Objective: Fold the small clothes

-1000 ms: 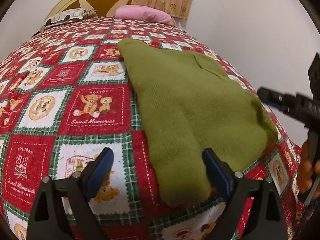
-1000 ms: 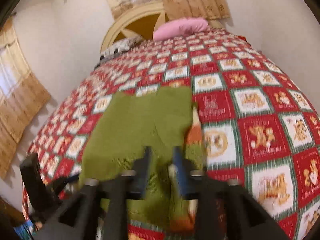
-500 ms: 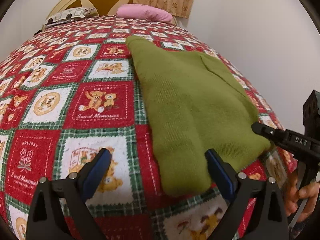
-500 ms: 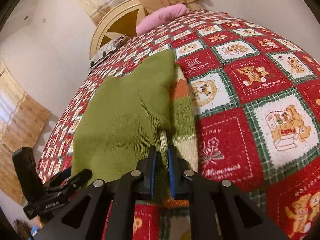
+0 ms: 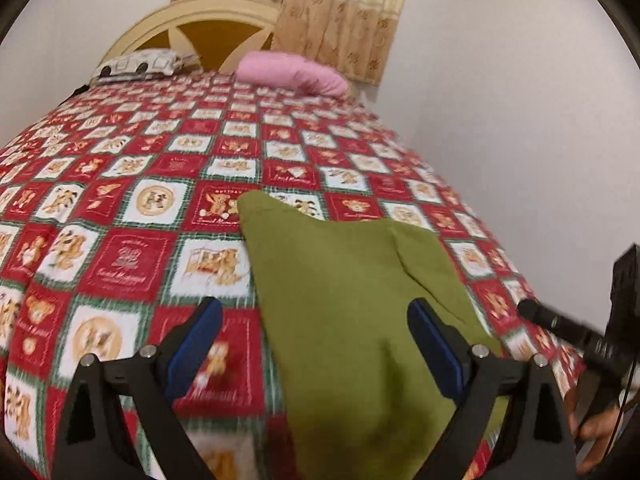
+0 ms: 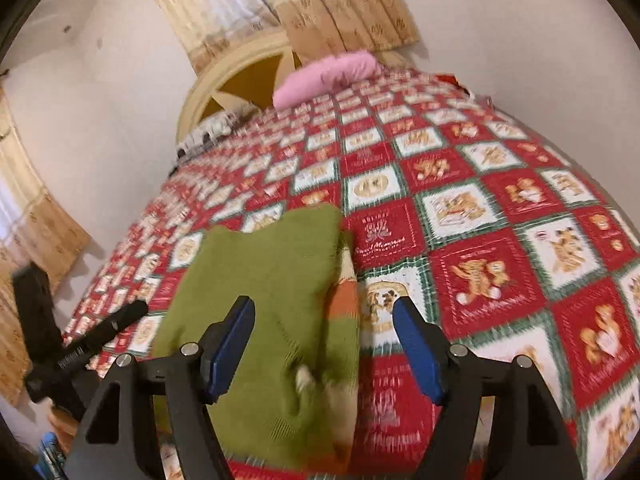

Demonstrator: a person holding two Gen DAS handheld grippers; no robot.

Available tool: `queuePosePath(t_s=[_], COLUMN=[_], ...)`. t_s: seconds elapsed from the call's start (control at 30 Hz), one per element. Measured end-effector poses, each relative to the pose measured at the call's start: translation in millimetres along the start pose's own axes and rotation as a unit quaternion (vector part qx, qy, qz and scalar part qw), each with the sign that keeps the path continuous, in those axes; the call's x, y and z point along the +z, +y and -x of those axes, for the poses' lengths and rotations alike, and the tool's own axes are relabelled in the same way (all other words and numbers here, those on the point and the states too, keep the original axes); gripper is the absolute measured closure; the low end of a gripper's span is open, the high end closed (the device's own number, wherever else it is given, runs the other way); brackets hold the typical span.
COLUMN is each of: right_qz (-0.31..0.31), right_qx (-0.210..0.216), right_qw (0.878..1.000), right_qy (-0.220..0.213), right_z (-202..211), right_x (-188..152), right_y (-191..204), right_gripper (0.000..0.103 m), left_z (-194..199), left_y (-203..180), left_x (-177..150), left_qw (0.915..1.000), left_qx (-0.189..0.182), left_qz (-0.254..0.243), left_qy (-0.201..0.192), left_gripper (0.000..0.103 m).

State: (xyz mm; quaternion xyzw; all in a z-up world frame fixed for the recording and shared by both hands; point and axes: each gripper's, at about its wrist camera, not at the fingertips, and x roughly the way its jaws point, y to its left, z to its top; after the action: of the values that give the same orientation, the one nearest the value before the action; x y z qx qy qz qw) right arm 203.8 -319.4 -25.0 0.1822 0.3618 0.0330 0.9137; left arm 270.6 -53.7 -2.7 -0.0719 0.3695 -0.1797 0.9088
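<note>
A small olive-green knitted garment (image 5: 352,304) lies folded on the red patchwork bedspread (image 5: 132,264), near the bed's front edge. In the right wrist view the garment (image 6: 276,264) shows an orange, green and cream striped layer (image 6: 347,300) along its right side. My left gripper (image 5: 316,344) is open and empty above the garment's near left edge. My right gripper (image 6: 324,340) is open and empty above the garment's near striped edge. Each gripper shows at the side of the other's view: the right one (image 5: 576,332) and the left one (image 6: 100,328).
A pink pillow (image 5: 292,74) and a patterned pillow (image 5: 140,64) lie at the head of the bed by the cream headboard (image 5: 208,28). Beige curtains (image 5: 344,12) hang behind. A white wall (image 5: 500,120) runs along the bed's right side.
My right gripper has opened and let go of the garment's edge, then pulled back and up. My left gripper has also lifted and drawn back, staying open.
</note>
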Motion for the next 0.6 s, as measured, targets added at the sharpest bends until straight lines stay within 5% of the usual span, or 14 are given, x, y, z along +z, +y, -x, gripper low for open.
queuePosePath(t_s=[0.1, 0.2, 0.37, 0.6], right_qz=[0.002, 0.010, 0.044, 0.014], right_qx=[-0.006, -0.012, -0.040, -0.007], right_qw=[1.000, 1.000, 0.996, 0.999], right_qy=[0.014, 0.022, 0.060, 0.049], right_z=[-24.7, -46.6, -84.4, -87.6], right_x=[8.9, 17.2, 8.8, 3.9], right_y=[-1.4, -0.5, 1.6, -14.4], right_gripper=[0.031, 0.031, 0.031, 0.026], left_z=[-35.4, -64.7, -65.9, -69.3], left_y=[0.5, 3.0, 8.2, 10.6], left_x=[0.7, -9.5, -15.2, -17.5], left_qw=[0.9984, 0.9947, 0.9946, 0.9956], left_qx=[0.018, 0.035, 0.031, 0.015], left_qz=[0.014, 0.025, 0.037, 0.039], left_qy=[0.052, 0.093, 0.093, 0.083], left_gripper=[0.024, 0.025, 0.015, 0.011])
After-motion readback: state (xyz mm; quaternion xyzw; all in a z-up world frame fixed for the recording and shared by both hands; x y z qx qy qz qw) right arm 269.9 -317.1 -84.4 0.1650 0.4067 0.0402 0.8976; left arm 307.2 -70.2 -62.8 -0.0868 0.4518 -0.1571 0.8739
